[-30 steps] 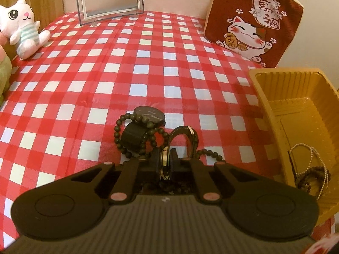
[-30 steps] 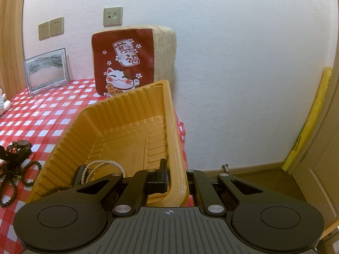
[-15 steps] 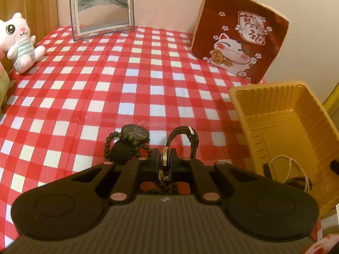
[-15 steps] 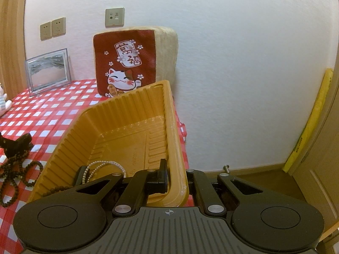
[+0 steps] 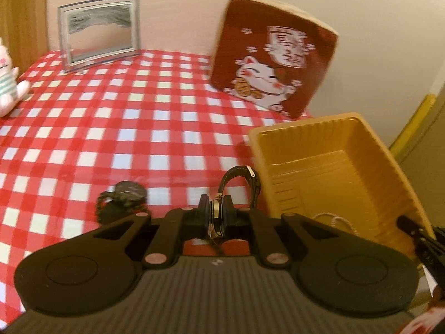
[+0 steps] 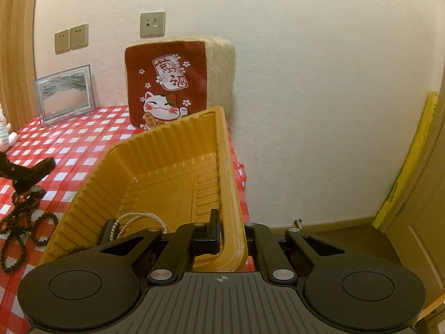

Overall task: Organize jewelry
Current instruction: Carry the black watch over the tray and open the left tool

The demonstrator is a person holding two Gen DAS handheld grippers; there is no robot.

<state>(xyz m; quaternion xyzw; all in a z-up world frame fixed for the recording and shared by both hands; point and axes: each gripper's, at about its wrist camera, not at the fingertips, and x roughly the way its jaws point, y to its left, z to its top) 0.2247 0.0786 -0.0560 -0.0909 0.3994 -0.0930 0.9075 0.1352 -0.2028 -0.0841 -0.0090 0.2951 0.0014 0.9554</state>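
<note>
Two grippers are in my feeds. My left gripper [image 5: 216, 213] is raised over the checked cloth [image 5: 111, 128], level and pointing toward the far wall, its pads squeezed tight on a gold-cased watch [image 5: 215, 217] seen edge-on; the dark strap [image 5: 242, 179] loops up ahead of the fingers, just left of the tray [image 5: 361, 150]. My right gripper [image 6: 228, 232] sits at the tray's [image 6: 155, 150] near right corner, nipped onto the wall there, one finger [image 6: 212, 229] inside and the other hidden outside, and the tray tilts up on that side. Inside it, near my fingers, lie a white pearl strand [image 6: 133, 220] and some brown beads [image 6: 75, 249]. On the cloth to the left a dark watch [image 5: 129, 190] rests among a dark bead string [image 6: 25, 228]. Farther back stands a red cushion [image 6: 167, 86] with a lucky cat and the characters 萬福. Beyond that are a glass frame [image 5: 98, 32], a plush cat [image 5: 8, 83] and wall sockets [image 6: 71, 38].
</note>
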